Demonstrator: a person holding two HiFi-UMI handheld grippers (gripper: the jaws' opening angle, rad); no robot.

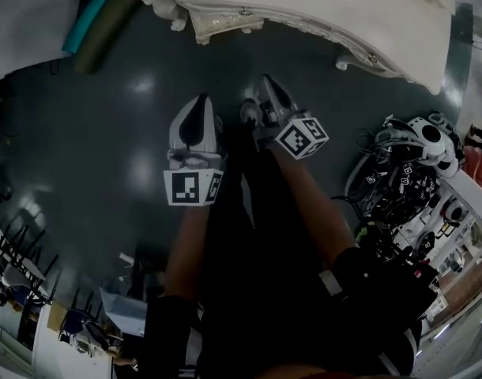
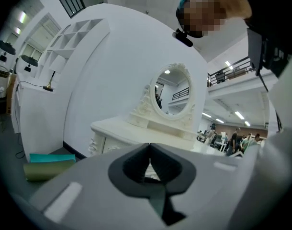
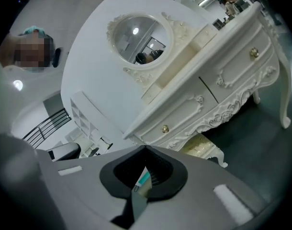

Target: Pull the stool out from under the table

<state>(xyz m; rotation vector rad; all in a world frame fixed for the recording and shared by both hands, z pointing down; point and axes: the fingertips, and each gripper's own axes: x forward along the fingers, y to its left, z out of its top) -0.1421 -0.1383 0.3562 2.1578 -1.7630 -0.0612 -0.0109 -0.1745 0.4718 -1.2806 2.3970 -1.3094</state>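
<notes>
Left gripper (image 2: 149,146): your jaws are together at the tips, with nothing between them. It points at the table, well short of it.
Right gripper (image 3: 145,148): your jaws are closed tip to tip and carry nothing. It is rolled, so the table runs slantwise across its view.
Stool (image 3: 203,150): it is tucked under the table. From your right gripper view only a cream top and one carved white leg show below the apron. The rest is hidden, so you cannot tell how far in it sits. Neither gripper touches it.
Table (image 3: 232,73): a white carved dressing table with drawers and gold knobs (image 3: 253,53). It stands on the dark floor (image 1: 107,148).
Mirror (image 3: 136,37): an oval in a carved white frame, upright at the back of the tabletop.
Markings: each cube (image 1: 192,186) on your grippers bears black-and-white square patterns. Small tags of the same kind sit on the gear (image 1: 407,164) piled at the right of your head view.
Rolls (image 2: 50,166): one teal and one olive, lying together on the floor beside the table's left end.
Hands: in the head view both grippers are side by side over the floor, in front of the table edge.
</notes>
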